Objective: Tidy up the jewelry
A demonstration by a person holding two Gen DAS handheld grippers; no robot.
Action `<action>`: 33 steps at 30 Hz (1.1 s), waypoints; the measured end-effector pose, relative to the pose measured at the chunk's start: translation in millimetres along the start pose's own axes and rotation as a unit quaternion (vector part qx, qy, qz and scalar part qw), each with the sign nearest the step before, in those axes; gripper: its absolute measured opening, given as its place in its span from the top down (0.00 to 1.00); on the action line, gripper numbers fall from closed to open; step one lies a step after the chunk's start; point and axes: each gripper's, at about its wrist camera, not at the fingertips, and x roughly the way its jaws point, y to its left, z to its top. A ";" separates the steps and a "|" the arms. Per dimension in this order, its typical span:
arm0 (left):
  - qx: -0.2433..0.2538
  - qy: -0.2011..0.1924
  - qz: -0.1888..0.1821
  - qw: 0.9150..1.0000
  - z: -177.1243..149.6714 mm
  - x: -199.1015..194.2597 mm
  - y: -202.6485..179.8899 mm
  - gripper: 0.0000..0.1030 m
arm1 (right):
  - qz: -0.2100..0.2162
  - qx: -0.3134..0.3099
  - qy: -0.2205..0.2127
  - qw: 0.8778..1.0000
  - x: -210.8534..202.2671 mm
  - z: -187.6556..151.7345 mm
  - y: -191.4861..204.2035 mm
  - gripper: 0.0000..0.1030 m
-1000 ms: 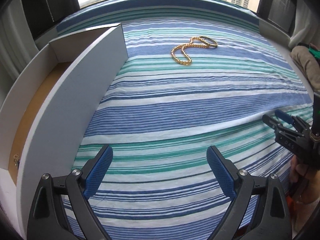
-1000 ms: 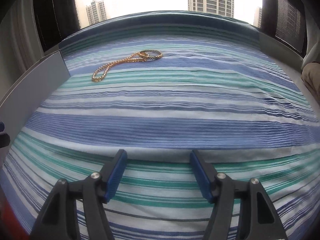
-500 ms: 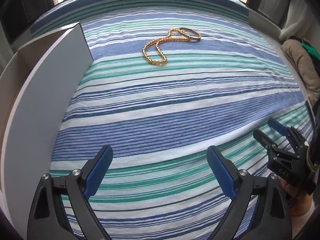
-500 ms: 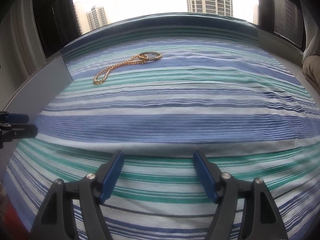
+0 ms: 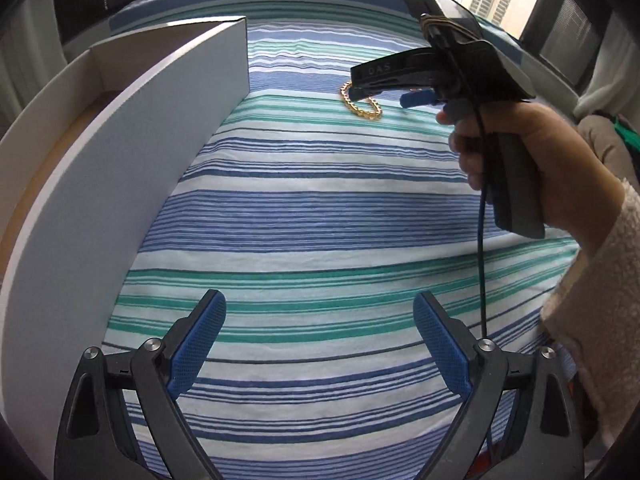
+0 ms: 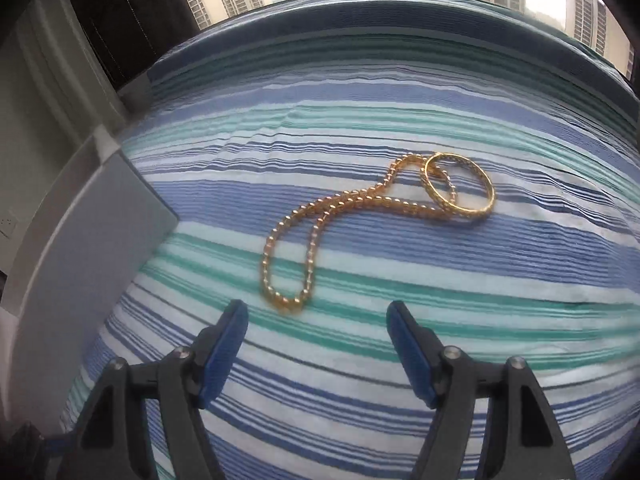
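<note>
The gold chain (image 5: pixel 362 106) lies far up the striped bedspread (image 5: pixel 320 216) in the left wrist view, partly hidden by the right tongs (image 5: pixel 384 90), held above it in a hand (image 5: pixel 532 160); a white box (image 5: pixel 132 160) stands at left. The left tongs (image 5: pixel 320 344) are spread, empty

In the right wrist view the chain (image 6: pixel 320 232) loops through a gold bangle (image 6: pixel 460 188), just ahead of the right tongs (image 6: pixel 316 344), whose blue pads have just been widening with nothing between them

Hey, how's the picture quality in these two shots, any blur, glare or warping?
Left wrist view: sharp, strong fisheye bending the white box wall and striped sheet. Right wrist view: slight motion blur on the gold chain and bangle; the window sky is blown out in both.
</note>
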 end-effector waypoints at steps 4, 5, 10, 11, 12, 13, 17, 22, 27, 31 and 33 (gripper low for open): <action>-0.024 0.008 0.011 1.000 -7.6 0.5 21.7 0.08 | -0.082 -0.002 -0.014 0.997 44.2 29.9 30.8 0.26; -0.030 0.011 0.012 0.999 -7.9 1.4 26.6 0.08 | -0.105 -0.015 -0.020 0.994 49.9 31.7 39.5 0.30; -0.043 0.004 0.011 0.999 -6.8 -3.7 33.8 0.08 | -0.124 -0.013 -0.046 0.991 32.4 12.7 35.8 0.86; -0.042 0.003 0.007 0.999 -4.3 -1.2 32.4 0.08 | -0.114 -0.004 -0.047 0.992 24.4 3.7 27.0 0.86; -0.039 0.003 0.004 0.999 -3.1 0.2 28.9 0.08 | -0.103 0.003 -0.050 0.993 13.8 -7.7 14.1 0.87; -0.035 0.003 0.003 0.999 -2.1 1.4 24.4 0.08 | -0.096 0.006 -0.060 0.994 1.0 -17.9 4.5 0.99; -0.011 0.011 -0.008 1.000 2.0 10.0 0.5 0.08 | -0.067 0.053 -0.082 0.993 -56.8 -61.6 -50.0 1.00; 0.013 0.020 -0.018 1.000 3.7 22.2 -26.0 0.08 | -0.068 0.106 -0.095 0.987 -111.8 -102.7 -119.0 1.00; 0.018 0.021 -0.020 0.999 1.8 19.7 -34.6 0.08 | -0.012 0.099 -0.072 0.992 -107.7 -95.4 -120.8 0.85; 0.006 0.014 -0.013 1.000 0.0 9.9 -24.0 0.08 | 0.040 0.066 -0.073 0.994 -75.4 -68.3 -74.8 0.57; -0.005 0.012 -0.009 1.000 -3.1 5.6 -16.2 0.08 | 0.037 0.049 -0.064 0.996 -49.1 -47.5 -48.6 0.57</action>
